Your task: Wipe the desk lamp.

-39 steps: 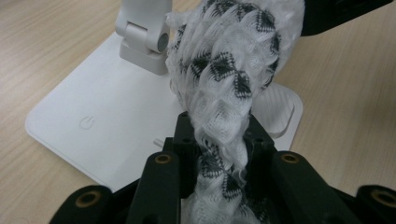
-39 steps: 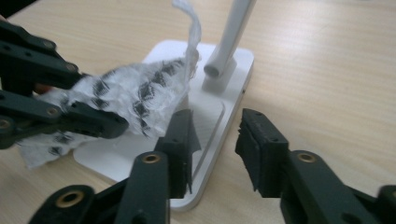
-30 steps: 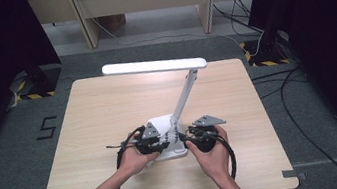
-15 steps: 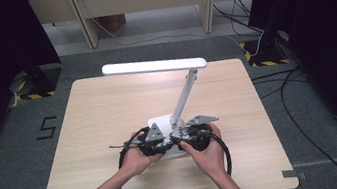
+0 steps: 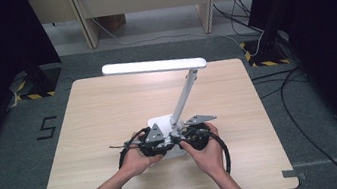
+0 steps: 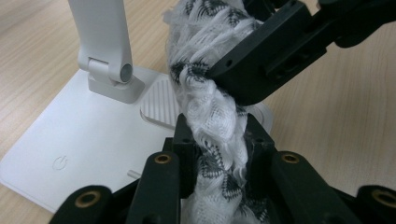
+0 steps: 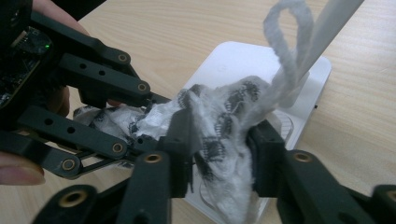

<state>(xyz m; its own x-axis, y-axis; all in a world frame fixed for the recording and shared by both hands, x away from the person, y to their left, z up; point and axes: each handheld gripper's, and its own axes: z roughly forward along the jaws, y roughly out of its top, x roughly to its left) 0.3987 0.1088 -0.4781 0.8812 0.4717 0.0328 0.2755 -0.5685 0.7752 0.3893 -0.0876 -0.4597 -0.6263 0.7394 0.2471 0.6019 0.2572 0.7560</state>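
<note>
A crumpled white cloth with black pattern (image 6: 210,116) is pinched between both grippers just above the white lamp base (image 6: 70,149). My left gripper (image 6: 217,154) is shut on its lower part; my right gripper (image 7: 219,135) is shut on the same cloth (image 7: 219,121) from the other side. A thick white loop (image 7: 289,46) of the cloth sticks up beside the lamp's arm. In the high view the left gripper (image 5: 167,143) and right gripper (image 5: 182,137) meet tip to tip at the front edge of the lamp base (image 5: 161,124).
The desk lamp's slanted arm (image 5: 184,97) rises to a long horizontal head (image 5: 154,66) over the wooden table (image 5: 99,115). Black cables (image 5: 222,147) trail from the grippers. Desks, cables and dark curtains surround the table on the grey floor.
Both hands have drawn together over the lamp base, so the grippers now meet on the cloth. The lamp has not moved.
</note>
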